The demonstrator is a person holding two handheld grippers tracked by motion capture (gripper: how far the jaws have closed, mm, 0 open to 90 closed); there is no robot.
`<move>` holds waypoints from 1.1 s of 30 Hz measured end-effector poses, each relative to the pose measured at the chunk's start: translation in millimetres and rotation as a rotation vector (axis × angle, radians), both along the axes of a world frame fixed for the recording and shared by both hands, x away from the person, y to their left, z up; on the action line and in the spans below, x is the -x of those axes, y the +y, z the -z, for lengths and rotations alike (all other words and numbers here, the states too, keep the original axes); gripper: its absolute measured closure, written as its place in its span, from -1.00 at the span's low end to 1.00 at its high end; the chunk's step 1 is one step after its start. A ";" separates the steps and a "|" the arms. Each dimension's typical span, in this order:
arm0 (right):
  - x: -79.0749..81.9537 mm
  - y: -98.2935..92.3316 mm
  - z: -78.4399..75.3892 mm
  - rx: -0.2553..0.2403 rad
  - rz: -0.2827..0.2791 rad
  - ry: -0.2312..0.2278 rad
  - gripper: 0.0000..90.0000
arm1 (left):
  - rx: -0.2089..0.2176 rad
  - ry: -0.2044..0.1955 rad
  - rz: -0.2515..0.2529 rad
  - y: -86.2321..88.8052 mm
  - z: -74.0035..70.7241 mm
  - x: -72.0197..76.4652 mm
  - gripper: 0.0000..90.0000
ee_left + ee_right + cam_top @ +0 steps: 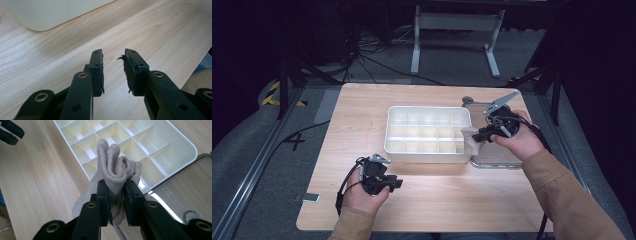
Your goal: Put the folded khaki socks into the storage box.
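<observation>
A white plastic box (428, 131) divided into many small compartments stands in the middle of the wooden table (362, 110). My right gripper (478, 135) hovers at the box's right end, shut on a rolled beige sock (470, 142). In the right gripper view the sock (115, 161) bulges up between the jaws of that gripper (116, 186), over the box's (150, 142) near corner compartments. My left gripper (397, 183) rests low in front of the box. Its jaws (113, 53) stand open over bare wood with nothing between them.
A shiny metal tray (498, 161) lies right of the box, under my right hand, and also appears in the right gripper view as the tray (180, 187). A corner of the box (50, 15) sits just beyond my left gripper. Cables and a stand's legs lie on the floor behind the table.
</observation>
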State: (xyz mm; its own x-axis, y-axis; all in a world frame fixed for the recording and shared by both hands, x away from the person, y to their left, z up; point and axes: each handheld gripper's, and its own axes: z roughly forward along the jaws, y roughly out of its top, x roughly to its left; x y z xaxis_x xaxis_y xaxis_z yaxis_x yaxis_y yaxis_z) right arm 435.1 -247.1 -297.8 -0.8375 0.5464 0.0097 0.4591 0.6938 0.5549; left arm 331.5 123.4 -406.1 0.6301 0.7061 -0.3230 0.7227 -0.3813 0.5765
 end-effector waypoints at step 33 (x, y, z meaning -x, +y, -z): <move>-40.9 40.5 5.5 0.293 -0.122 -0.057 0.67 | 0.006 0.003 0.003 -1.8 0.6 -2.8 0.52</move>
State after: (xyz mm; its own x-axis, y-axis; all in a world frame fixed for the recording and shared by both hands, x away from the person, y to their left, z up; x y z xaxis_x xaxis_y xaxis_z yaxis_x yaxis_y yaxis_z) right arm 476.0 -206.6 -303.4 -0.8915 0.4146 -0.1824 0.3366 0.8759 0.3457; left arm 334.3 121.6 -406.6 0.6312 0.7024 -0.3290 0.7232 -0.3797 0.5769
